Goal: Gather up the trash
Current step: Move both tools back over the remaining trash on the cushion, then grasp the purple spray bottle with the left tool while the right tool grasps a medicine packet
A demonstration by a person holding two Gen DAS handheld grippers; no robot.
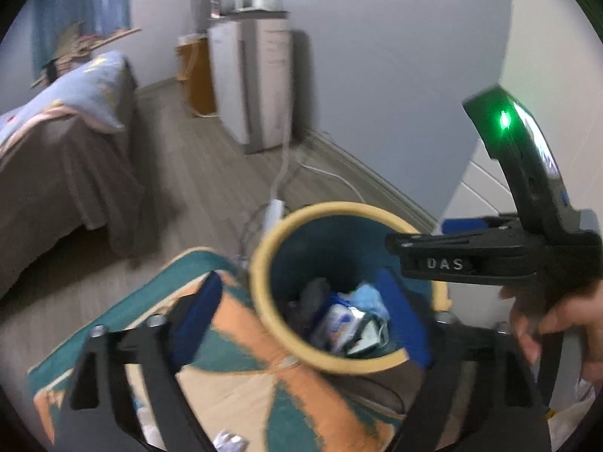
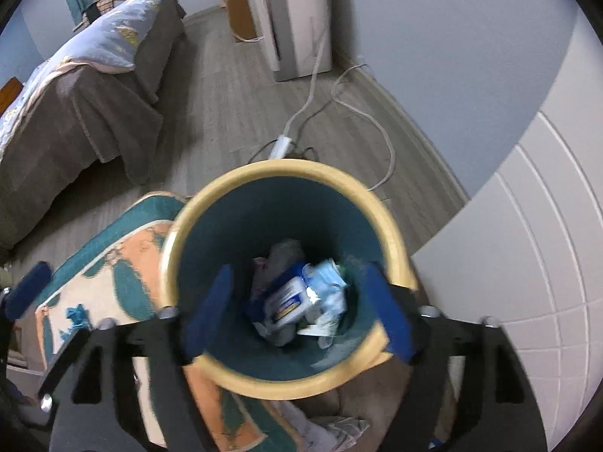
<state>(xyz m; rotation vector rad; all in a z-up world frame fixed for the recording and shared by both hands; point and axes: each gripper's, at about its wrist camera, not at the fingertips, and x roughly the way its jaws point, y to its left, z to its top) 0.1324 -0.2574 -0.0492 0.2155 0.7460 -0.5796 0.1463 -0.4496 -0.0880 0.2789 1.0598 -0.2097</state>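
Trash (image 2: pixel 301 297): wrappers, tissue and packets heaped at the bottom of a teal bin (image 2: pixel 211 203) with yellow rim, standing on a patterned rug (image 2: pixel 124 263) beside a white panelled door (image 2: pixel 527 263). Right gripper (image 2: pixel 297 312): above the bin mouth, fingers spread wide, holding nothing. Left gripper (image 1: pixel 301 312): likewise spread, empty. Bed (image 2: pixel 75 94) behind.

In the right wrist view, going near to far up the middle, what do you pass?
Right gripper, open → trash bin with wrappers inside → white power strip on the floor → white appliance at the wall.
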